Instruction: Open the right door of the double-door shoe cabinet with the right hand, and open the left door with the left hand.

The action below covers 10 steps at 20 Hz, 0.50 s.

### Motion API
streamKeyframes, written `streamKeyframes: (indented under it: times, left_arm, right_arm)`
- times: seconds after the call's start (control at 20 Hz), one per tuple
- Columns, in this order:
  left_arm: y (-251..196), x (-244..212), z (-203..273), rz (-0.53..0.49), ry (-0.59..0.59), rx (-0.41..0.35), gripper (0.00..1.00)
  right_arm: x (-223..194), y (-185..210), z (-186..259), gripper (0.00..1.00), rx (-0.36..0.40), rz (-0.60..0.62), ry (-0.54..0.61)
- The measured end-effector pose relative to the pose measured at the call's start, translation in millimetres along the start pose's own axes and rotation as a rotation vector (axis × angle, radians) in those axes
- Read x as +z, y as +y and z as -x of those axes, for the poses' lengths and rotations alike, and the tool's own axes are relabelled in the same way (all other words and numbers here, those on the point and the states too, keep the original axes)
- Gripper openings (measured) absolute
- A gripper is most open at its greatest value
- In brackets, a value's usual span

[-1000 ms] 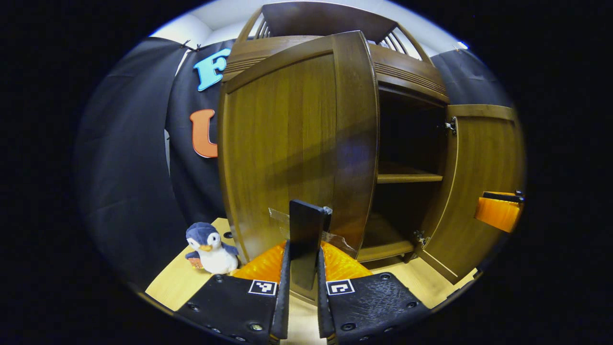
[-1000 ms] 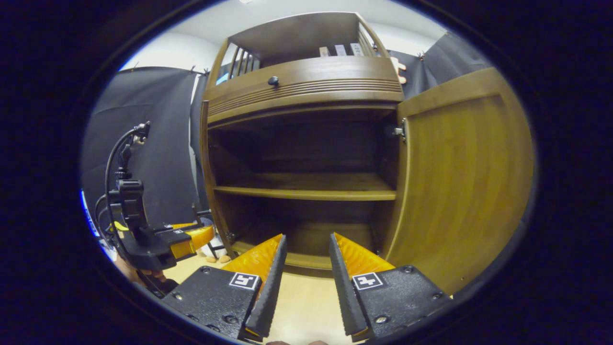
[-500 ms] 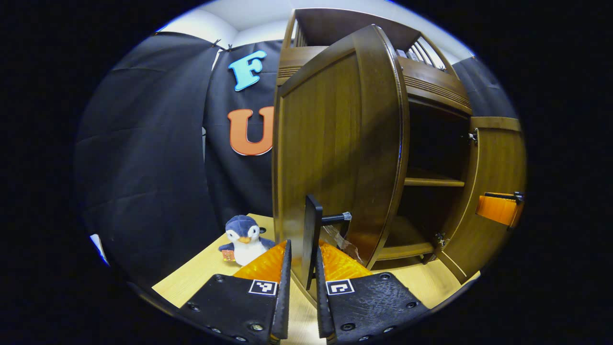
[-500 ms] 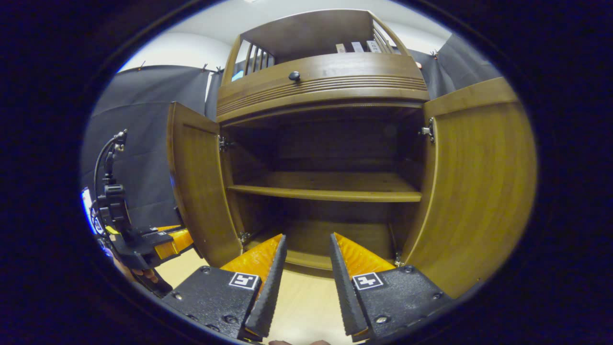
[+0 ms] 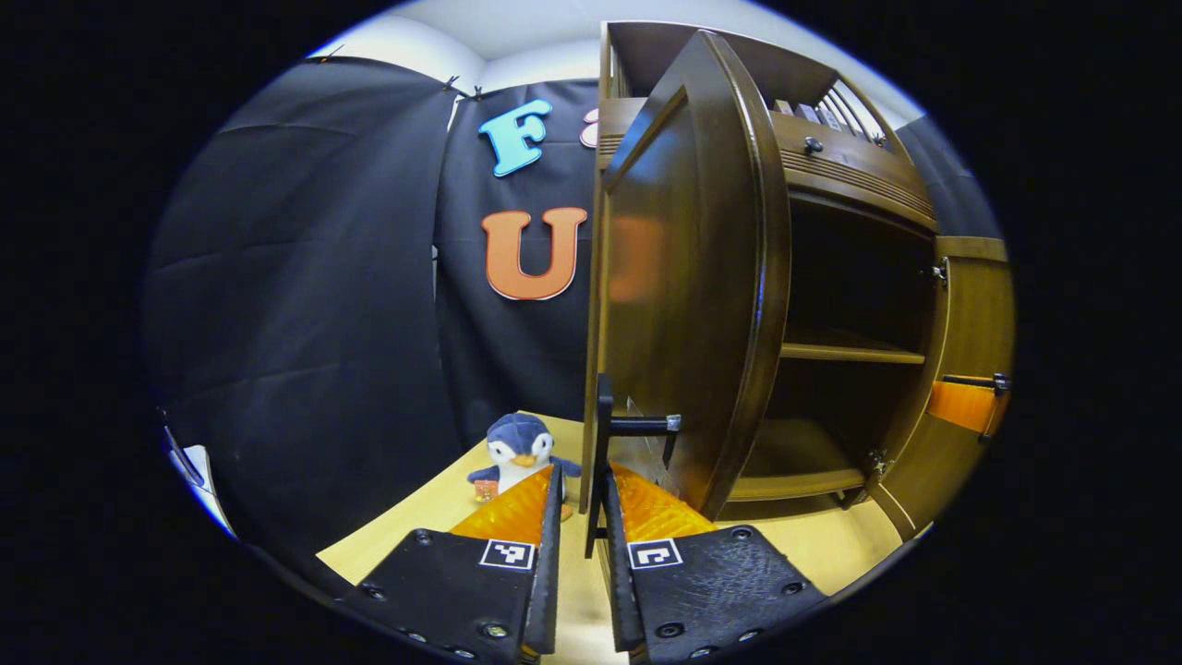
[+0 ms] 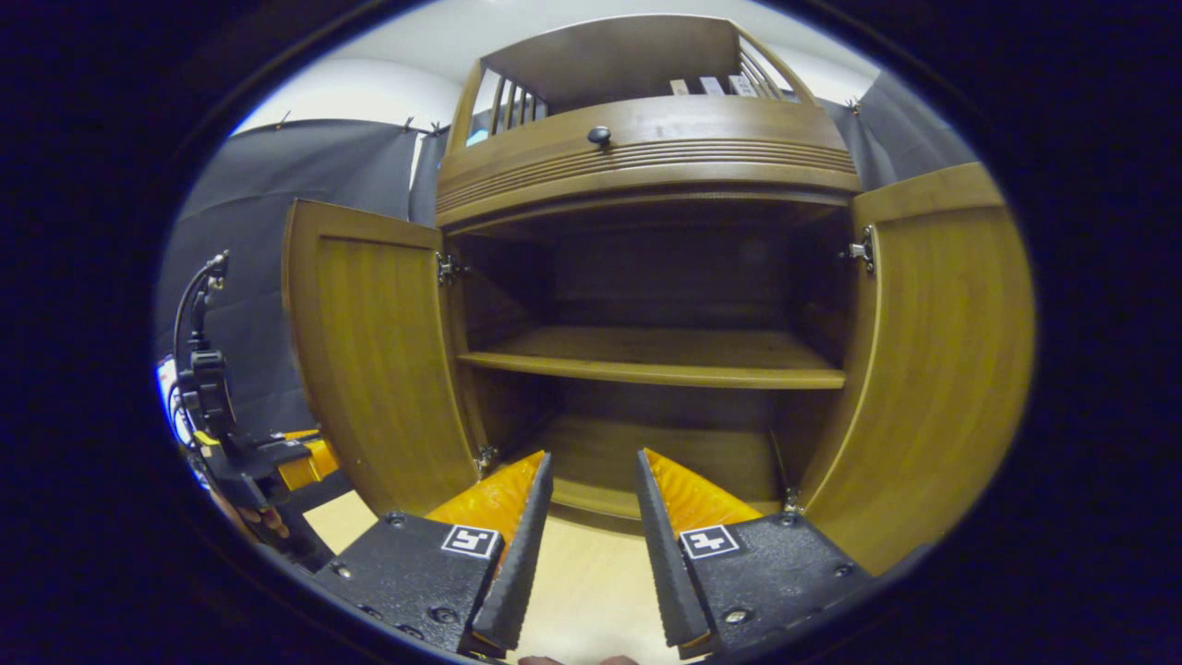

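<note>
The wooden shoe cabinet [image 6: 646,157] stands with both doors swung out. In the left gripper view the left door [image 5: 688,277] is almost edge-on, and my left gripper [image 5: 582,476] is shut on its dark bar handle [image 5: 602,434]. The right door [image 5: 970,314] stands wide at the far right of that view, with my right gripper [image 5: 960,405] beside it. In the right gripper view the left door [image 6: 379,351] and right door [image 6: 933,369] flank the dark interior. My right gripper [image 6: 593,457] is open in front of the cabinet, holding nothing. The left gripper [image 6: 305,459] is at the far left, held by a hand [image 6: 263,519].
A plush penguin [image 5: 517,453] sits on the light wooden floor [image 5: 443,508] left of the cabinet. Inside, a middle shelf [image 6: 646,365] and a bottom board [image 6: 665,462] hold nothing that I can see. A small knob [image 6: 599,135] sits on the top drawer front.
The left door has swung further out with my left gripper holding its handle. The right gripper stayed open, and its view now takes in both open doors.
</note>
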<state>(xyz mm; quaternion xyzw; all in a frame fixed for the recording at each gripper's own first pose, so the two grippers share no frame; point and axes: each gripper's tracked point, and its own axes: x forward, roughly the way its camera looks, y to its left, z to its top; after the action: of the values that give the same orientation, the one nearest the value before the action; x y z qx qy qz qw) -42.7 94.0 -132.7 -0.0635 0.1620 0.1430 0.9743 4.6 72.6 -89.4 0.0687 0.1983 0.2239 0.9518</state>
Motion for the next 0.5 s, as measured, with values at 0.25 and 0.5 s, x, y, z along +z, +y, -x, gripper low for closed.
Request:
streamKeyframes:
  times: [0.25,0.5]
  left_arm:
    - [14.3,-2.0,2.9,0.000,0.006,-0.028,0.18]
    - [29.8,-16.7,9.8,0.001,0.042,-0.037,0.31]
  right_arm:
    - [-3.2,-1.6,-4.3,0.63,-0.037,-0.002,0.013]
    - [-0.1,-14.5,-11.5,0.64,-0.083,-0.018,0.016]
